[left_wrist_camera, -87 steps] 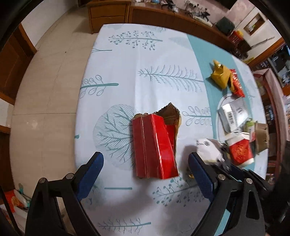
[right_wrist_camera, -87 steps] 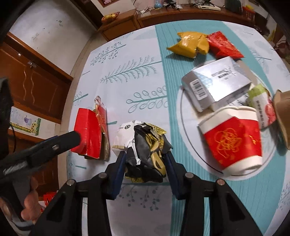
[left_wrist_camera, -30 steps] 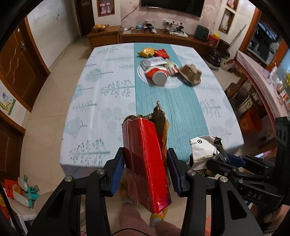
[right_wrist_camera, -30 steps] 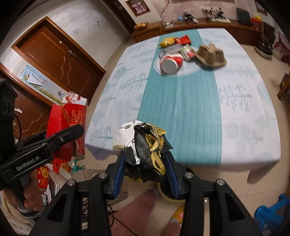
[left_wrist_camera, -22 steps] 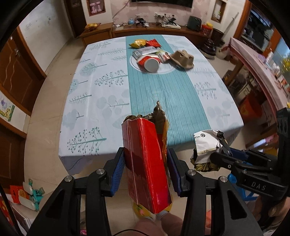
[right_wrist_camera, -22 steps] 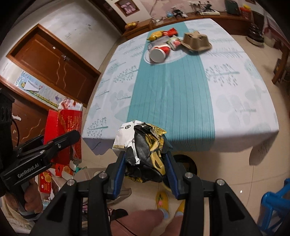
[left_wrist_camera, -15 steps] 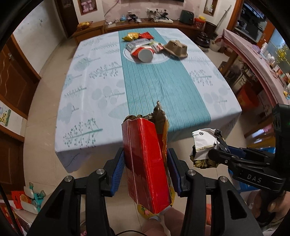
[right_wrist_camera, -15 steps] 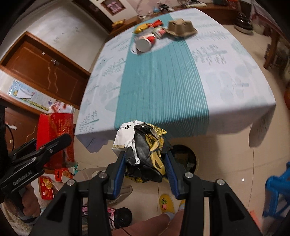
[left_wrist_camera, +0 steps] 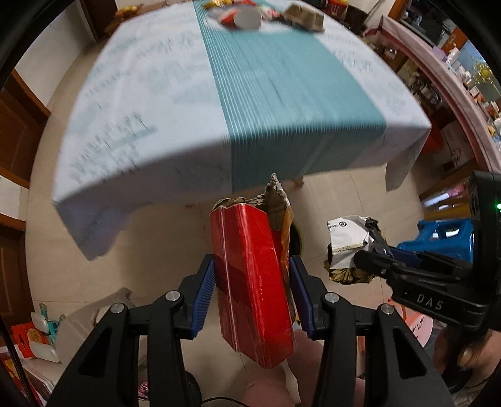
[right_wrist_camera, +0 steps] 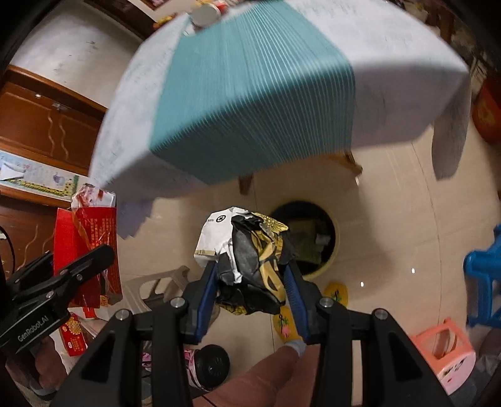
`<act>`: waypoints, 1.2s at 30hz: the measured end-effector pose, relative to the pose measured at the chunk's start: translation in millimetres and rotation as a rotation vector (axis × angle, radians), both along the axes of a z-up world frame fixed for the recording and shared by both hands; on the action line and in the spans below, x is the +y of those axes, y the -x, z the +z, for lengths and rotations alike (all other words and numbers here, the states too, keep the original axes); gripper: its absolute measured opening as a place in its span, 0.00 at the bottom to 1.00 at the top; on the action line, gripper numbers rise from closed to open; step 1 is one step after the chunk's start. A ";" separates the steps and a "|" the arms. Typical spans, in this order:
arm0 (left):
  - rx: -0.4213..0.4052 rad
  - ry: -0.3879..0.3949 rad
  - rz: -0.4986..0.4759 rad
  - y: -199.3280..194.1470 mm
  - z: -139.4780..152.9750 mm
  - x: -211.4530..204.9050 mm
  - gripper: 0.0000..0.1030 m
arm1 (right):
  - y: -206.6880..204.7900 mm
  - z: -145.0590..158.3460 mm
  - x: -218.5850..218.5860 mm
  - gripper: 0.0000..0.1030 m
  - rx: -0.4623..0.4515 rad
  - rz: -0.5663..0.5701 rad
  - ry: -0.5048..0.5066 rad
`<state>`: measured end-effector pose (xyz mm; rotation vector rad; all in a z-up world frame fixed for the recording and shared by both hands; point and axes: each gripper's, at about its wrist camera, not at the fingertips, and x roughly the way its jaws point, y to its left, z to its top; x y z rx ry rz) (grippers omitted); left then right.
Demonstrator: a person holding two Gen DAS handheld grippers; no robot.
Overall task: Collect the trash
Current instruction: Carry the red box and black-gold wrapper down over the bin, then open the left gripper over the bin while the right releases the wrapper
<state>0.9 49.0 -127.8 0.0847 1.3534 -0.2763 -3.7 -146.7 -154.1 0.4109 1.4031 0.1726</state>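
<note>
My left gripper point(left_wrist_camera: 252, 281) is shut on a torn red carton point(left_wrist_camera: 250, 275), held upright in the air in front of the table's near edge. The carton also shows in the right wrist view point(right_wrist_camera: 86, 247). My right gripper point(right_wrist_camera: 250, 281) is shut on a crumpled black, gold and white wrapper point(right_wrist_camera: 247, 260), also seen in the left wrist view point(left_wrist_camera: 350, 247). A round cream trash bin point(right_wrist_camera: 325, 238) stands on the floor below, just beyond the wrapper. More trash, a red cup point(left_wrist_camera: 241, 18) and a brown tray point(left_wrist_camera: 305, 18), lies at the table's far end.
The table point(left_wrist_camera: 156, 94) has a white and teal cloth hanging over its near edge. A blue stool point(right_wrist_camera: 482, 275) and a pink stool point(right_wrist_camera: 444, 353) stand on the tiled floor at right. A grey stool point(right_wrist_camera: 156, 288) and red bags point(right_wrist_camera: 73, 335) are at left.
Both grippers have pulled back off the table and dropped lower, each still holding its piece of trash. The trash bin on the floor has come closer under the right gripper.
</note>
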 end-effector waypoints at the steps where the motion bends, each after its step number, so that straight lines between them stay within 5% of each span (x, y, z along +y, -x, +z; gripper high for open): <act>1: 0.008 0.005 -0.004 0.8 -10.7 -1.5 0.44 | 3.2 -9.6 0.1 0.41 0.013 -0.006 0.003; 10: 0.086 0.061 0.026 -11.5 -120.1 -20.1 0.46 | 18.1 -109.3 -10.0 0.42 0.135 -0.074 0.018; 20: 0.093 -0.004 0.022 -38.0 -209.7 -35.1 0.61 | -0.8 -190.7 -23.3 0.42 0.159 -0.118 0.050; 26: 0.103 -0.043 0.025 -45.9 -231.5 -32.6 0.81 | -17.4 -212.8 -21.2 0.42 0.152 -0.106 0.063; 36: 0.034 -0.066 0.080 -51.0 -229.6 -14.7 0.88 | -32.1 -226.3 -12.5 0.45 0.146 -0.087 0.044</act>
